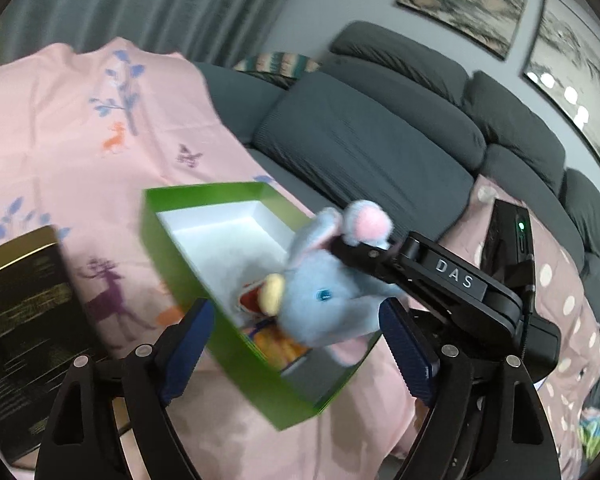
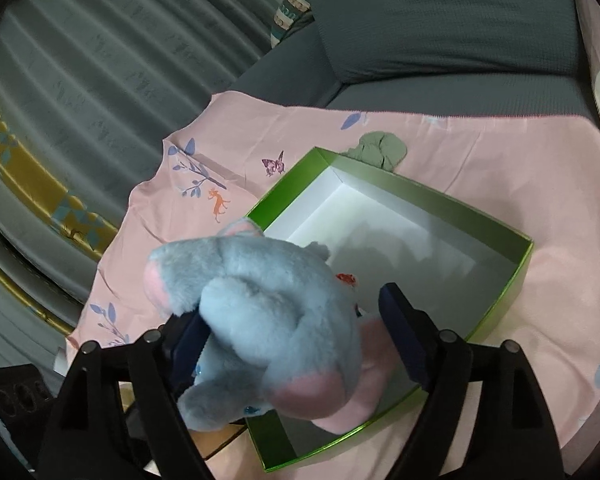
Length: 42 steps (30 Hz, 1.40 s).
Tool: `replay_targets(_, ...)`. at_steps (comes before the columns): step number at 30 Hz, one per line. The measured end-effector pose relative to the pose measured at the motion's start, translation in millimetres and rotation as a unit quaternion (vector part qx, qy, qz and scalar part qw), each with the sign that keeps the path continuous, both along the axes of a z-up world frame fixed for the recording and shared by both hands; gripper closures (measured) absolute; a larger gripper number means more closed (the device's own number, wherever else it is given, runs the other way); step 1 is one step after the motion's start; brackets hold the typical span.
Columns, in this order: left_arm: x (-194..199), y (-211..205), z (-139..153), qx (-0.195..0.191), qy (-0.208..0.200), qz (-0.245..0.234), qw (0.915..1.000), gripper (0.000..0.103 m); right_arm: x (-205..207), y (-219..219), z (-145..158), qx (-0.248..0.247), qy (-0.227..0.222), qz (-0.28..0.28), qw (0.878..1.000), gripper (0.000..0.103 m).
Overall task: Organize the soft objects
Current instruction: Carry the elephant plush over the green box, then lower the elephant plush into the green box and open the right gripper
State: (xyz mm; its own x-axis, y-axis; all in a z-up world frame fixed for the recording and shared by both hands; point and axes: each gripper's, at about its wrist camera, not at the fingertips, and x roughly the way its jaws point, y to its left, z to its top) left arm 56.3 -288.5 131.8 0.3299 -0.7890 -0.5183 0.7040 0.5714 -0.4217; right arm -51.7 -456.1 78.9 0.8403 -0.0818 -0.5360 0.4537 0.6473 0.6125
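A blue plush elephant (image 1: pixel 324 300) with pink ears and feet hangs over the near end of an open green box (image 1: pixel 168 240) with a white inside. The right gripper (image 1: pixel 364 248) comes in from the right and holds the plush by its top. In the right wrist view the elephant (image 2: pixel 268 320) fills the space between the fingers (image 2: pixel 400 328), whose jaws stand wide apart over the box (image 2: pixel 512 280). My left gripper (image 1: pixel 296 344) is open and empty, just in front of the box. A colourful soft item (image 1: pixel 276 340) lies in the box under the plush.
The box sits on a pink sheet (image 1: pixel 80 140) with animal prints, spread over a grey sofa (image 1: pixel 360 140). A dark book-like box (image 1: pixel 16 320) lies at the left. A green cloth bundle (image 2: pixel 380 148) lies behind the box. Grey curtains (image 2: pixel 100 80) hang behind.
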Motion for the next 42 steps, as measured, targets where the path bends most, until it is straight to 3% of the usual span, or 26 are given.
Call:
replay_targets(7, -3.1, 64.0, 13.0, -0.015, 0.008, 0.070, 0.9974, 0.011, -5.5, 14.1, 13.0, -0.033, -0.019, 0.000, 0.999, 0.014)
replay_targets(13, -22.2, 128.9, 22.6, -0.030, 0.008, 0.183, 0.9826, 0.011, -10.8, 26.7, 22.2, -0.056, -0.038, 0.005, 0.998, 0.008)
replay_targets(20, -48.4, 194.4, 27.2, 0.020, -0.021, 0.267, 0.9634, 0.011, -13.0, 39.1, 31.4, -0.070, -0.049, 0.003, 0.996, 0.008)
replay_targets(26, -54.1, 238.0, 16.4, 0.039, -0.010, 0.299, 0.9534, 0.011, 12.6, 28.1, 39.3, -0.097, -0.013, -0.028, 0.995, 0.008)
replay_targets(30, -55.2, 258.5, 11.0, 0.055, -0.014, 0.324, 0.9444, 0.011, 27.5, 20.5, 20.9, -0.075, 0.051, -0.041, 0.995, 0.001)
replay_targets(35, -48.2, 294.0, -8.7, 0.039, 0.016, 0.351, 0.9355, 0.011, 34.4, 17.1, 6.4, -0.103, 0.177, -0.063, 0.977, 0.001)
replay_targets(40, -41.2, 327.0, -39.4, 0.051, 0.043, 0.392, 0.9175, 0.011, 14.7, 11.1, 15.0, -0.070, 0.149, -0.063, 0.984, 0.001)
replay_targets(42, -39.1, 339.9, -47.8, 0.050, 0.052, 0.407, 0.9106, 0.011, 4.6, 17.7, 23.3, -0.072, 0.117, -0.067, 0.988, 0.001)
